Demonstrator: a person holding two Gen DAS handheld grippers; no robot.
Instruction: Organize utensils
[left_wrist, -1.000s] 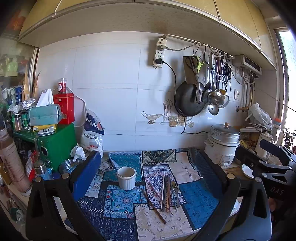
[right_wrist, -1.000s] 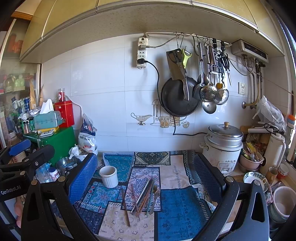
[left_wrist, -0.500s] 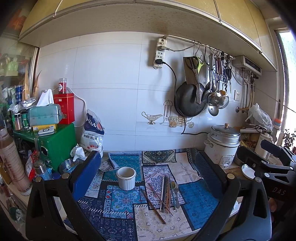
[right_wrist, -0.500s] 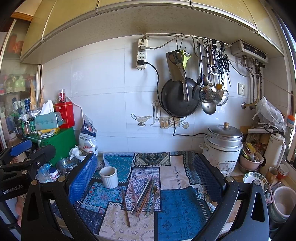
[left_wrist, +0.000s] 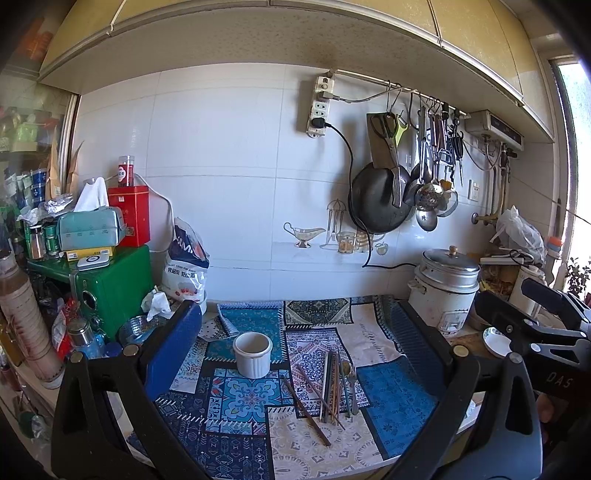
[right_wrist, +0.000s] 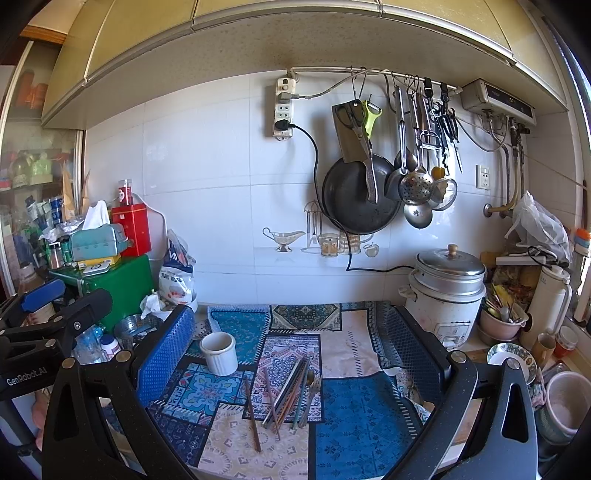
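Observation:
A loose bundle of chopsticks, a spoon and a fork (left_wrist: 334, 384) (right_wrist: 291, 391) lies on the patchwork mat (left_wrist: 391, 398) (right_wrist: 362, 413). One dark chopstick (right_wrist: 253, 417) lies apart, to the left of the bundle. A white ribbed cup (left_wrist: 253, 354) (right_wrist: 218, 352) stands upright and empty to the left of them. My left gripper (left_wrist: 295, 310) hovers open above the mat, nothing between its fingers. My right gripper (right_wrist: 290, 314) is open too, held over the same spot from the right. Each gripper shows at the edge of the other's view.
A rice cooker (right_wrist: 448, 295) stands at the back right, with bowls and a thermos (right_wrist: 511, 358) beyond it. A green box (left_wrist: 110, 284) with tins, bottles and a bag crowds the left. A pan and ladles (right_wrist: 358, 195) hang on the wall.

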